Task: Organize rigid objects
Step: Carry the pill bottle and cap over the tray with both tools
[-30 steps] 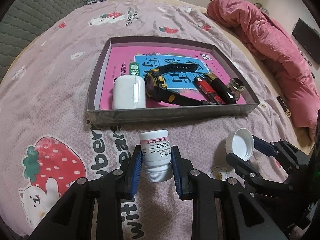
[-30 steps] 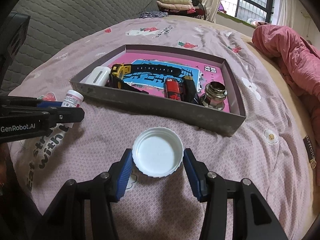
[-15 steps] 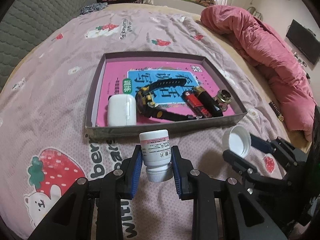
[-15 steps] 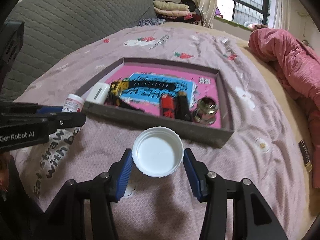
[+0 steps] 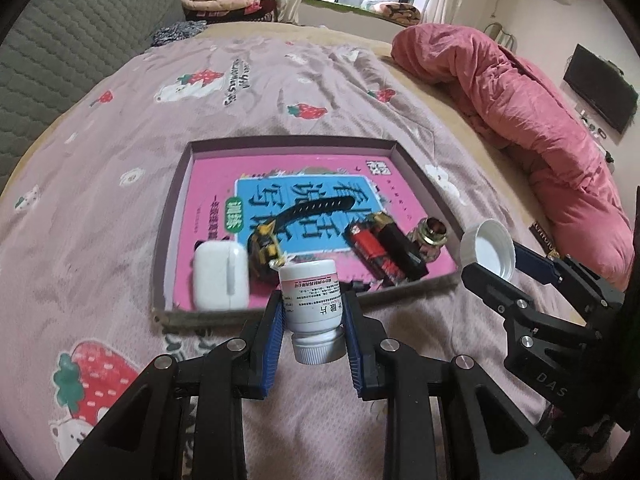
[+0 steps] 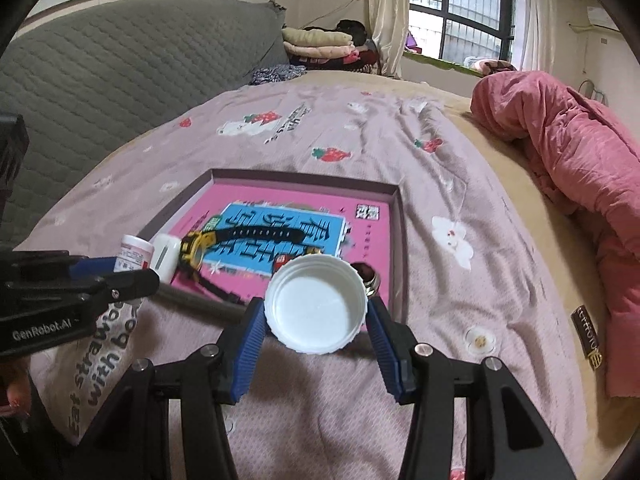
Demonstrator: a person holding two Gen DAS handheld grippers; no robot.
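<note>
White bottle (image 5: 312, 300) clamped between the blue fingers (image 5: 273, 332) of the left gripper (image 5: 312, 320), held aloft with its threaded neck toward the camera and base pointing at the tray (image 5: 280, 145); printed label facing up. Seen in the right view too (image 6: 134, 258), poking past the left gripper (image 6: 120, 276) at the tray's near-left corner.

White cap (image 6: 316, 303) pinched between the fingers (image 6: 248, 346) of the right gripper (image 6: 316, 320), hollow side toward the camera, held above the tray's near wall. In the left view, same cap (image 5: 487, 249) well to the right of the bottle, gripped at the tip of the right gripper (image 5: 494, 268), just off the tray's near-right corner.

Inside the tray, along the near side: white case (image 5: 221, 276) at left, yellow-and-black watch (image 5: 276, 236) beside it with strap stretching away, red and black batteries (image 5: 386, 252) next, metal nut (image 5: 433, 236) at the right end. Pink and blue book (image 5: 304, 192) lining the bottom beneath them.

Tray resting on a bed sheet (image 5: 100, 168) printed with strawberries. Pink duvet (image 5: 528, 120) bunched along the right. Grey quilted headboard (image 6: 120, 68) at left, folded blankets (image 6: 316, 42) by the window.
</note>
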